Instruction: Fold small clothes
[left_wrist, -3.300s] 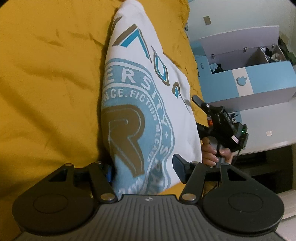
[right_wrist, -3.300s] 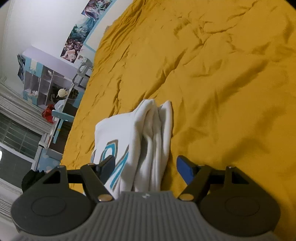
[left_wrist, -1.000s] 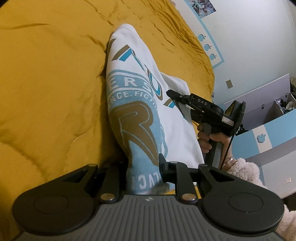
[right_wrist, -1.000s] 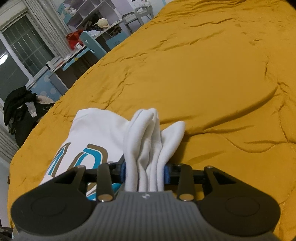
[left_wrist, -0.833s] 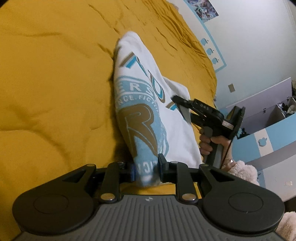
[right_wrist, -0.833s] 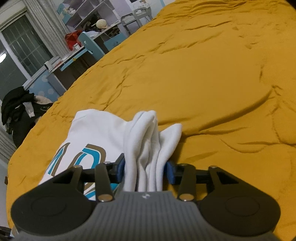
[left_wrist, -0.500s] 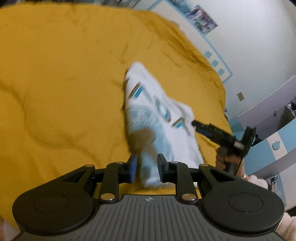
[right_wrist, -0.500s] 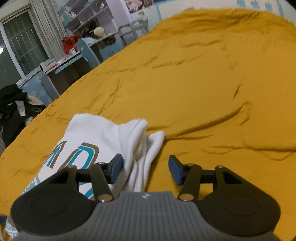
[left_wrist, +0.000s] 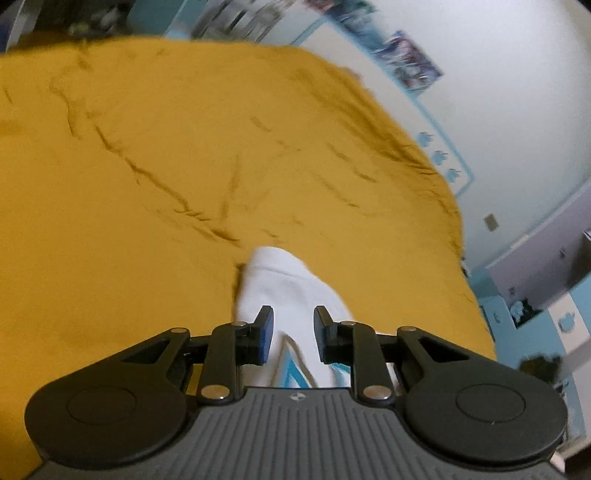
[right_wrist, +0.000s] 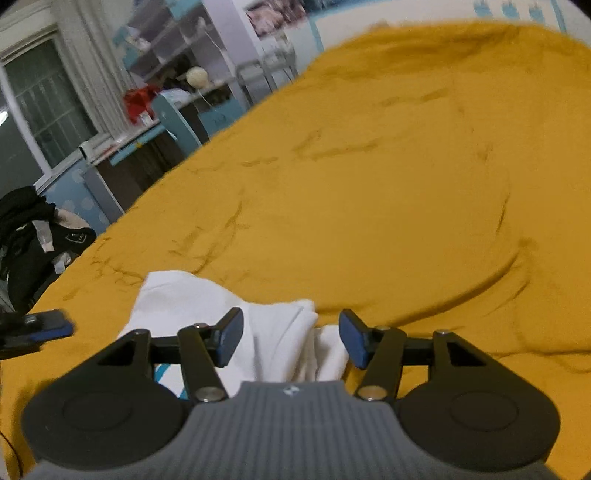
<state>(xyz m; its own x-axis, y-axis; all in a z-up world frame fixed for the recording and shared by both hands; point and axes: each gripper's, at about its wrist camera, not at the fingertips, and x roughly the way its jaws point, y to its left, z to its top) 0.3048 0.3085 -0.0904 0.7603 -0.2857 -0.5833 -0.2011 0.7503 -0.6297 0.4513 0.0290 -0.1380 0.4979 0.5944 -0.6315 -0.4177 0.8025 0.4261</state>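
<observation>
A wide bed covered by a mustard-yellow quilted bedspread (right_wrist: 388, 177) fills both views; beyond it stand a light-blue desk with shelves (right_wrist: 159, 110) and a white wall with posters (left_wrist: 406, 62).

Location of the workpiece: the small white T-shirt with a teal-and-brown printed graphic (left_wrist: 284, 291) lies on the bedspread near its close edge, directly ahead of both tools.

Condition of the workpiece: the garment is gathered into a narrow, bunched bundle. In the right wrist view several loose white folds stack side by side. Only a sliver of the teal print shows at the tool body in each view. The edges are not squared and the top surface is rumpled.

Tool state:
- Left hand-held gripper (left_wrist: 291, 328): jaws parted, a gap between the blue pads, nothing clamped; the cloth lies below and between them.
- Right hand-held gripper (right_wrist: 291, 334): jaws spread wide, straddling the bunched folds without pinching them.

Step in hand: judged from the free jaws and the resting bundle, the garment is between grips, with a fold laid down but not tidied.

Next move, as a judgement: select a fresh hold on an outer edge or corner, close on a single clean layer group, and avoid dragging the loose inner folds out of stack.
</observation>
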